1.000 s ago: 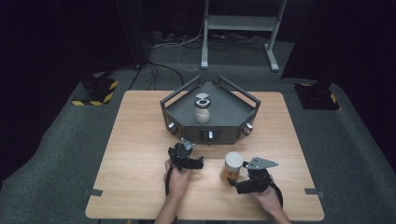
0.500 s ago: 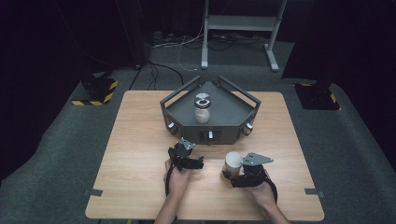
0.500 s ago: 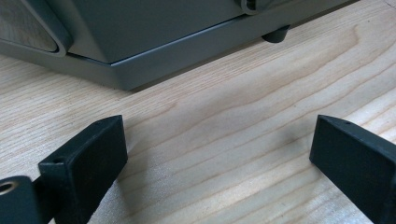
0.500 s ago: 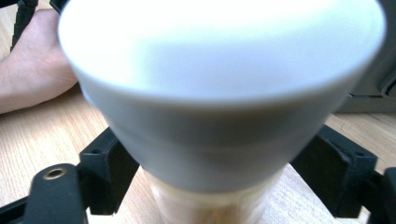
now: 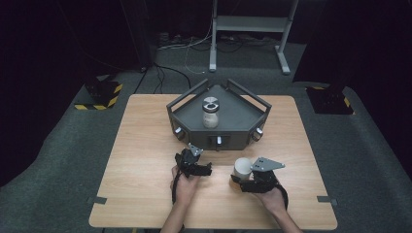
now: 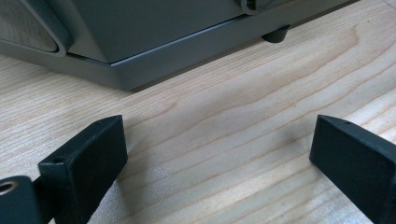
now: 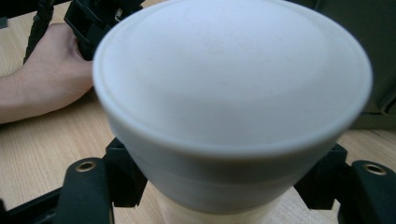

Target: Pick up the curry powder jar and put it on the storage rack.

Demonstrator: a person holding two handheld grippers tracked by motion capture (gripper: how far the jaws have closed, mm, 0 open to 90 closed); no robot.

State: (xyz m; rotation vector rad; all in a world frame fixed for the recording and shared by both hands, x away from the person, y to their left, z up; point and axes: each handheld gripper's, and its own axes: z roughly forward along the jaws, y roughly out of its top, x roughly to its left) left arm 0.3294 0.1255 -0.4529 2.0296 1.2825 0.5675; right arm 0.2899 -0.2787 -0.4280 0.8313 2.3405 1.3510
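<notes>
The right tool (image 5: 241,179) has just been closing its jaws, and in the right gripper view they now pinch the white-lidded jar (image 7: 232,112) from both sides just under its lid, one black pad showing at each flank. In the high view that jar (image 5: 242,167) stands upright on the tabletop (image 5: 141,145), in front of the grey tray (image 5: 243,133) and a little to the right of its front corner. The right hand (image 5: 269,196) lies low behind the tool, forearm coming in from the bottom edge, with the tool pointing left and slightly away from the person. The left tool (image 5: 205,169) rests near the jar but apart from it; its jaws stand spread wide, and the left gripper view shows bare wood between them (image 6: 219,154) with the tray's base wall just ahead. The left hand (image 5: 185,184) wraps the tool from behind, wrist flat near the tabletop. Inside the tray, well apart from both tools, a second jar (image 5: 210,112) stands upright near the middle.
</notes>
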